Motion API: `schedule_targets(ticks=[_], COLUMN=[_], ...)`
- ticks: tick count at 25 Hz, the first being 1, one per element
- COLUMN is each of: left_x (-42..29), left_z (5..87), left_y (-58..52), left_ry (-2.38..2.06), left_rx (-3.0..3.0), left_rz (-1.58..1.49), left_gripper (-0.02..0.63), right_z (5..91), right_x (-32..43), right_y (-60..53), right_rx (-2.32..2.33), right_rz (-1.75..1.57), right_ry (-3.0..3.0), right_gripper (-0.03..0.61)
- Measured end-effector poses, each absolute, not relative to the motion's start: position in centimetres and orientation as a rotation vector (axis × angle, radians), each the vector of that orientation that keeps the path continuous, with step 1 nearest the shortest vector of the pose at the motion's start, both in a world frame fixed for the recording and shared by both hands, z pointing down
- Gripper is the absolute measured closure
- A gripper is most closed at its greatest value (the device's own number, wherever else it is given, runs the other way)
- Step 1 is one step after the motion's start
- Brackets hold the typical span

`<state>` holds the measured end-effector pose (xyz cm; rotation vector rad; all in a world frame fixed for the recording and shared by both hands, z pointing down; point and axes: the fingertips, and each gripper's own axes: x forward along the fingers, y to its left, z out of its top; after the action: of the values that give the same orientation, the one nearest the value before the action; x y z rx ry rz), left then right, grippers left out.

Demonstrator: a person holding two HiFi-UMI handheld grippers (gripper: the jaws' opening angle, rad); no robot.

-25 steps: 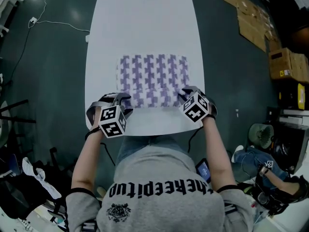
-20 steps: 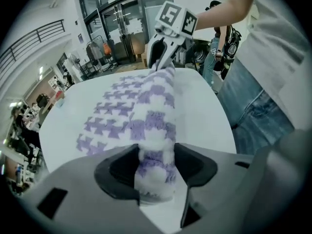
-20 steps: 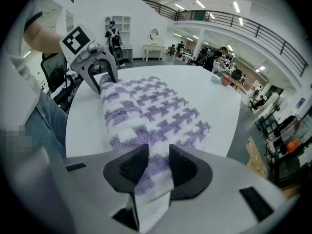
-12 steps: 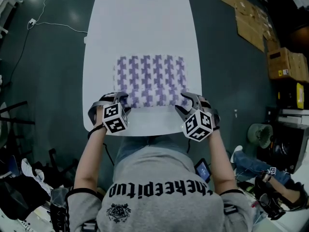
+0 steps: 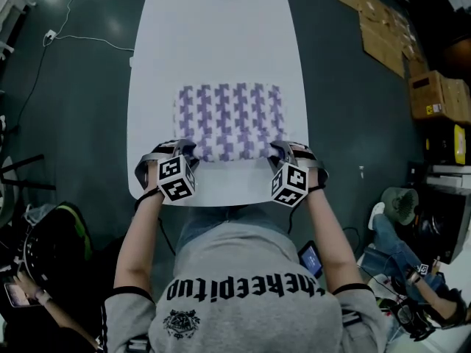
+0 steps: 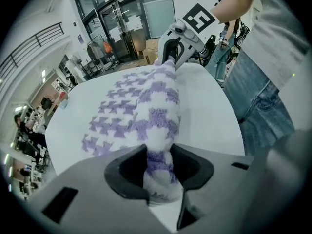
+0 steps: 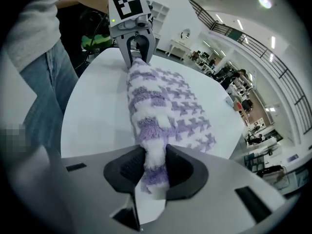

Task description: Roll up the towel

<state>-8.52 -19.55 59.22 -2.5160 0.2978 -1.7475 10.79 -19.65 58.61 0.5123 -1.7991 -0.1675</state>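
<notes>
Head view: fluffy purple houndstooth towel on our oval white worktop, rolled edge at 6 o'clock; cardboard boxes at 3. Left gripper view: our left tool, jaws just closing, pinches the roll's end. Right gripper view: our right tool, likewise closing, pinches the other.

- Towel: fluffy, white with a purple houndstooth-type pattern, rectangular.
- It lies on the white table, at the end nearest me, long side running left to right.
- Near edge is rolled into a thick soft tube. The rest is spread flat beyond it, one layer, no wrinkles that I can see.
- Left end of the roll sits between the pads of my left gripper. Jaws have just been closing and now press on it.
- Right end is the same in my right gripper: jaws just closing, pile squeezed between the pads.
</notes>
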Motion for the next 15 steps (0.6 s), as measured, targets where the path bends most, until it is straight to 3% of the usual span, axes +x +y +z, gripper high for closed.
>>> schedule_targets(ticks=[4, 15], left_x=[-8.9, -9.6], left_z=[58.4, 57.7], left_y=[-19.3, -19.8], left_ry=[0.261, 0.019], left_rx=[-2.544, -2.754], left_rz=[-1.754, -1.747], left_gripper=[0.505, 0.505], right_z=[58.0, 57.6], right_x=[10.5, 9.9], right_y=[-19.1, -19.7], right_rx=[0.497, 0.357], right_rz=[-0.108, 0.131], right_ry=[-1.825, -1.874], right_gripper=[0.479, 0.477])
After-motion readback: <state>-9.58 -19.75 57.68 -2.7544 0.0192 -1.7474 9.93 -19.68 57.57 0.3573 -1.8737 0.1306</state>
